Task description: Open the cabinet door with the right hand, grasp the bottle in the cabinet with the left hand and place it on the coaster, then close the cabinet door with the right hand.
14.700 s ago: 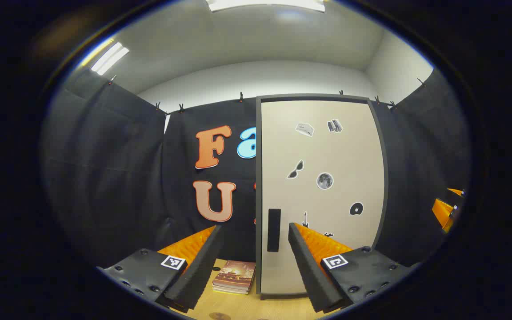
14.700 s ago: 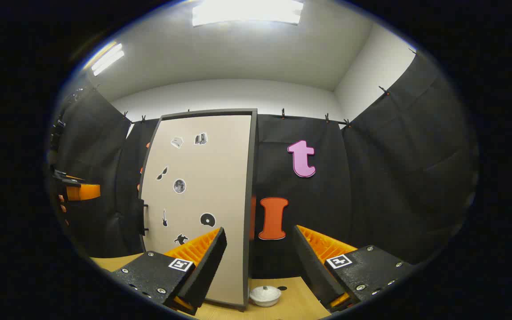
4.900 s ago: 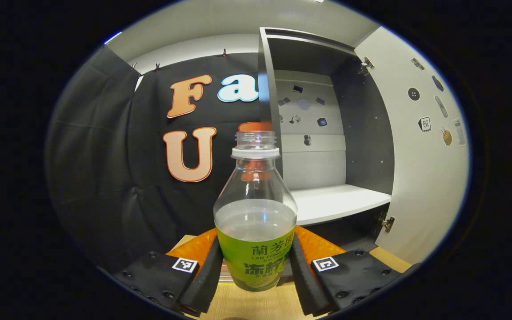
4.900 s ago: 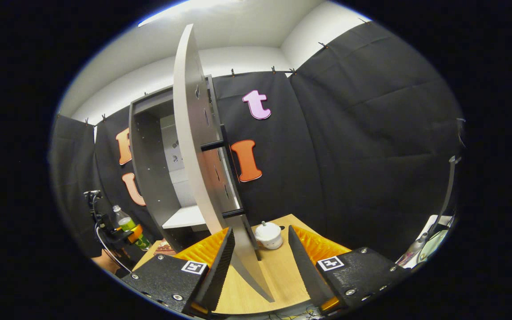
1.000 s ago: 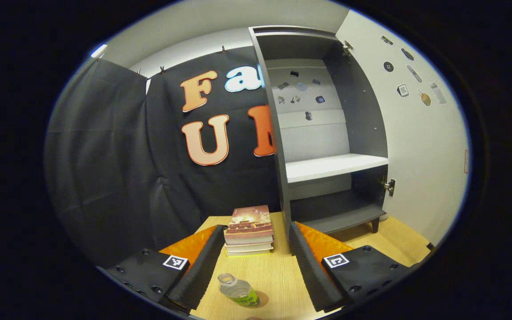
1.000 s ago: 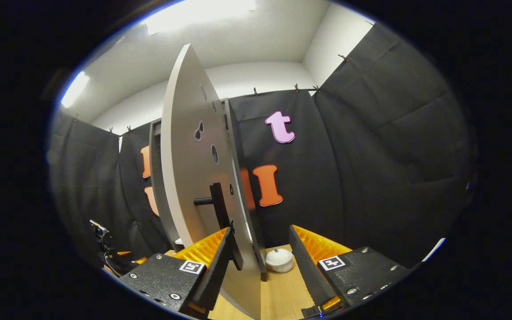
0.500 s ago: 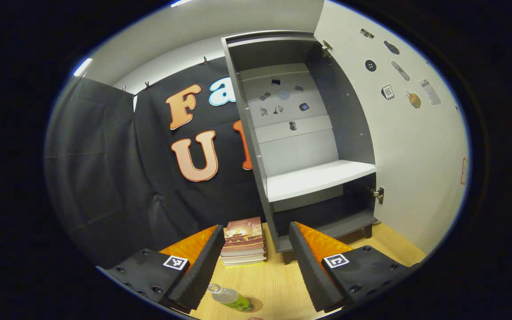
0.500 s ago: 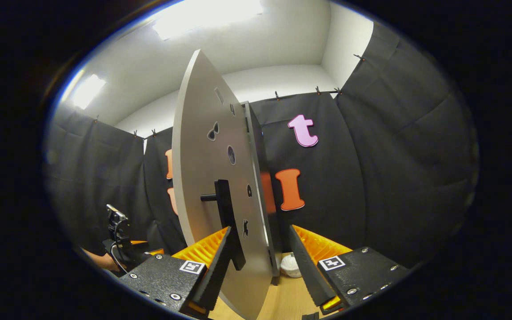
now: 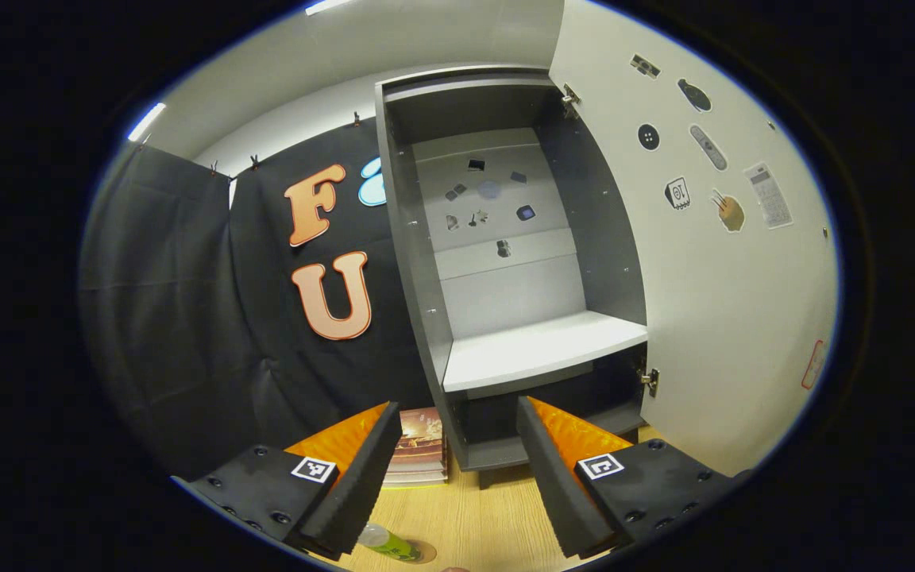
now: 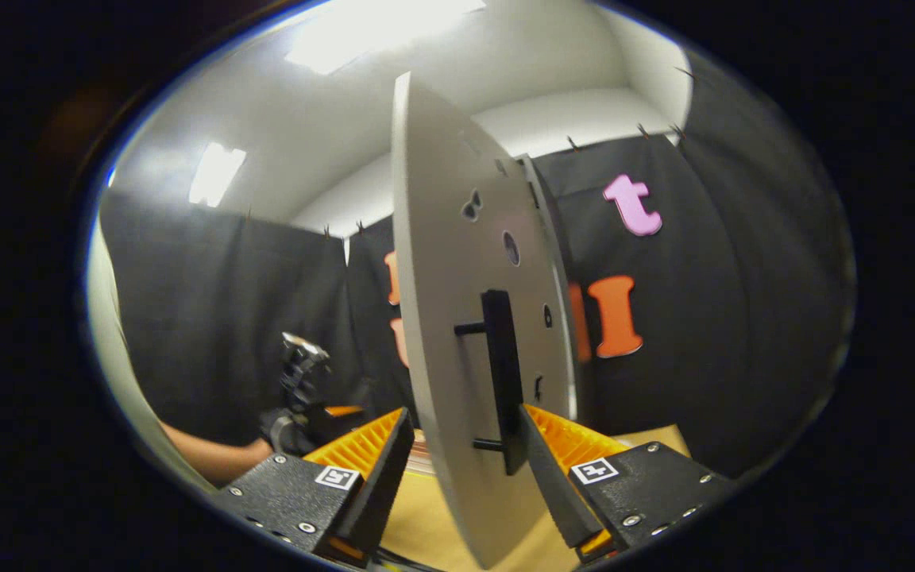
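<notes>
The cabinet door (image 10: 457, 334) stands part-way open, its edge and black handle (image 10: 501, 381) between the fingers of the right gripper (image 10: 465, 457), which is spread wide with nothing pinched; whether a finger touches the handle I cannot tell. In the left gripper view the cabinet (image 9: 505, 262) is open, its white shelf (image 9: 537, 349) bare, a stack of books (image 9: 422, 453) beside it on the desk (image 9: 489, 524). The left gripper (image 9: 453, 469) is also open wide and holds nothing. The bottle (image 9: 386, 542) stands on the coaster (image 9: 424, 554) low on the desk, just beside its left finger.
</notes>
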`<move>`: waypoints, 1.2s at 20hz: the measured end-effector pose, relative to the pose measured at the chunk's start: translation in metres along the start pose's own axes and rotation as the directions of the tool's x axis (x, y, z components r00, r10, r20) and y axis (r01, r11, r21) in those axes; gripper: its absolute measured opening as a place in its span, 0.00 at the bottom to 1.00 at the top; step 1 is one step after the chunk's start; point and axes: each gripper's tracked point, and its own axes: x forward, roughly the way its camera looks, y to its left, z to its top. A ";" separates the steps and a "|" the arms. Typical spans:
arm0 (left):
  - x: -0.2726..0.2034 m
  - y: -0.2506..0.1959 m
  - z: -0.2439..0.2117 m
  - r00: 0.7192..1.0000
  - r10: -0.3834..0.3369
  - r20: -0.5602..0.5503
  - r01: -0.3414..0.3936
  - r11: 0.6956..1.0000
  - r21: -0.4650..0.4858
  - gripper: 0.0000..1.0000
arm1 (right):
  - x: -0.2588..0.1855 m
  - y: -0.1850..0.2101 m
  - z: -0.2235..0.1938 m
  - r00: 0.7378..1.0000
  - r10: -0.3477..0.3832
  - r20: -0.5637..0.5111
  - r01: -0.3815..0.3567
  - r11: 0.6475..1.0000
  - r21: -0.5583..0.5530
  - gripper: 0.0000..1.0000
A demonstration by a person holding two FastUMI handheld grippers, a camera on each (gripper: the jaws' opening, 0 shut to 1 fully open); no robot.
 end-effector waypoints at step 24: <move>0.054 0.096 -0.005 0.999 -0.019 0.048 0.022 0.996 -0.081 0.95 | 0.017 0.053 -0.006 0.993 0.120 -0.009 -0.117 0.975 0.187 0.83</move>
